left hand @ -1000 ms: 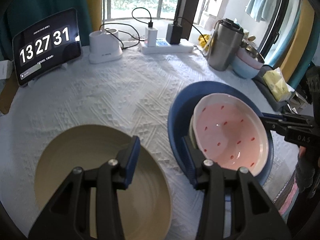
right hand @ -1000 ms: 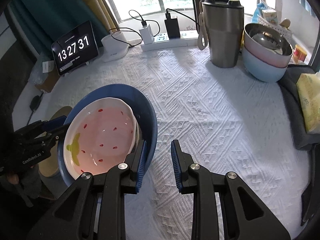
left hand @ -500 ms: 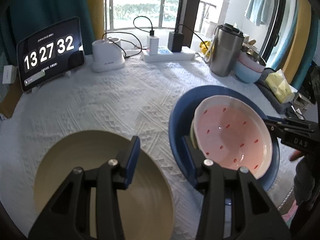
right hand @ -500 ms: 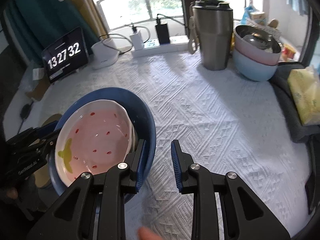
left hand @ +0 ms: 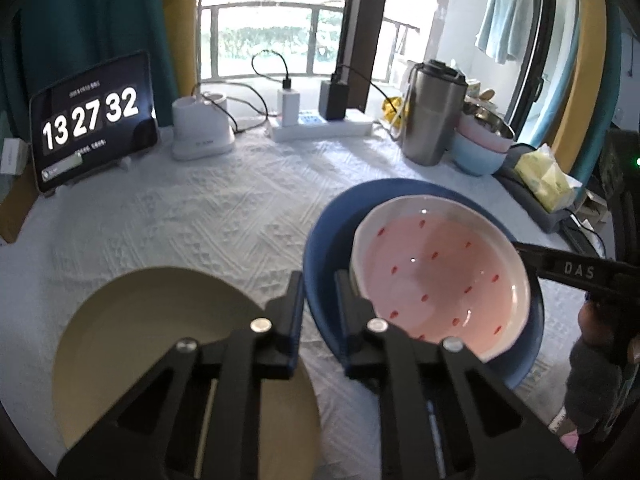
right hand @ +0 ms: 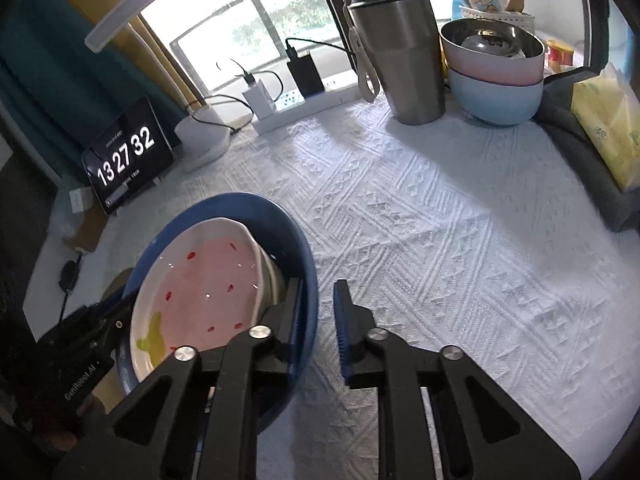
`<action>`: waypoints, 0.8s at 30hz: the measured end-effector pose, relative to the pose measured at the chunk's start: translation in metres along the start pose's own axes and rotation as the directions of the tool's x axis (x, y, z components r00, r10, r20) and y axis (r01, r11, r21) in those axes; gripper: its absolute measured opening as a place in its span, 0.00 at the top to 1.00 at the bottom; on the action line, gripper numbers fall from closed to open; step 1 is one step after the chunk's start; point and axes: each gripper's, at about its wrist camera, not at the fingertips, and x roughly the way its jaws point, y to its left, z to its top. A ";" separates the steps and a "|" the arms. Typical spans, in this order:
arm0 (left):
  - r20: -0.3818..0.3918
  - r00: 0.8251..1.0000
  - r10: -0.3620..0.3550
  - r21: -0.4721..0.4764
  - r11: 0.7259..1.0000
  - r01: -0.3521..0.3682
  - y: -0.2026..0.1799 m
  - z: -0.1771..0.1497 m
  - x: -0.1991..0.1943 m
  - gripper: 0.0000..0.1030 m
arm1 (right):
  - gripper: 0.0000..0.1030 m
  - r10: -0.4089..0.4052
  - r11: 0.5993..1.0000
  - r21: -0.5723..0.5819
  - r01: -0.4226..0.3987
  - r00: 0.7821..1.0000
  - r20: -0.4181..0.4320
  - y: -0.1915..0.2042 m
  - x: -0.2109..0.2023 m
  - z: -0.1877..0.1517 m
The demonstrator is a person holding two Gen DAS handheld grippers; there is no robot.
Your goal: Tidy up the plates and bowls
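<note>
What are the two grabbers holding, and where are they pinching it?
Both hold the blue bowl by its rim: the left gripper on one side, the right gripper opposite. The pink spotted dish sits inside.

A white cloth point(right hand: 440, 216) with a raised, quilted weave covers the bench. A glossy glazed pink bowl point(left hand: 436, 276), flecked red, catches highlights inside a smooth blue bowl point(left hand: 328, 232); a matt tan plate point(left hand: 152, 320) lies beside them. Behind stand a brushed-metal tumbler point(right hand: 400, 52) and a shiny steel bowl point(right hand: 492, 38).
</note>
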 end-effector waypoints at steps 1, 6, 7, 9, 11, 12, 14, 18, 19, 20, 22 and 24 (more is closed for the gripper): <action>0.007 1.000 0.001 -0.002 1.000 -0.001 0.000 0.000 0.000 0.87 | 0.92 0.003 1.000 0.001 -0.003 1.000 0.010 0.002 0.000 -0.001; 0.035 0.999 -0.036 -0.022 0.999 0.037 0.003 -0.002 -0.003 0.87 | 0.92 0.033 0.999 0.034 -0.036 0.998 0.061 -0.001 -0.002 -0.005; 0.041 0.999 -0.031 -0.020 0.999 0.032 0.002 -0.003 -0.003 0.87 | 0.92 0.040 0.998 0.038 -0.043 0.997 0.066 -0.002 -0.002 -0.006; 0.047 0.999 -0.026 -0.019 0.999 0.026 0.001 -0.002 -0.002 0.87 | 0.92 0.032 0.999 0.032 -0.035 0.997 0.075 0.000 -0.002 -0.006; 0.043 0.999 -0.028 -0.020 0.999 0.029 0.001 -0.001 -0.002 0.87 | 0.92 0.032 0.999 0.039 -0.035 0.997 0.074 -0.001 -0.002 -0.006; 0.042 0.999 -0.028 -0.019 0.999 0.029 0.001 -0.001 -0.002 0.87 | 0.92 0.031 0.999 0.040 -0.034 0.997 0.073 -0.001 -0.002 -0.006; 0.035 0.999 -0.027 -0.015 1.000 0.027 0.000 0.000 -0.002 0.87 | 0.92 0.028 0.999 0.044 -0.031 0.997 0.072 0.000 -0.002 -0.006; 0.039 0.999 -0.035 -0.015 0.999 0.035 -0.001 -0.001 -0.005 0.87 | 0.92 0.032 0.998 0.060 -0.037 0.997 0.069 -0.003 -0.002 -0.006; 0.041 0.998 -0.039 -0.017 0.999 0.040 -0.001 -0.001 -0.005 0.87 | 0.92 0.035 0.997 0.065 -0.039 0.997 0.067 -0.004 -0.003 -0.006; 0.044 0.998 -0.043 -0.017 0.999 0.044 -0.001 0.000 -0.006 0.87 | 0.92 0.035 0.997 0.071 -0.040 0.997 0.065 -0.004 -0.003 -0.006; 0.043 0.998 -0.044 -0.019 0.999 0.045 -0.001 -0.001 -0.006 0.87 | 0.92 0.035 0.996 0.081 -0.040 0.998 0.060 -0.006 -0.003 -0.006; 0.041 0.998 -0.046 -0.023 0.999 0.046 -0.001 -0.001 -0.006 0.87 | 0.92 0.033 0.996 0.082 -0.038 0.998 0.059 -0.005 -0.003 -0.006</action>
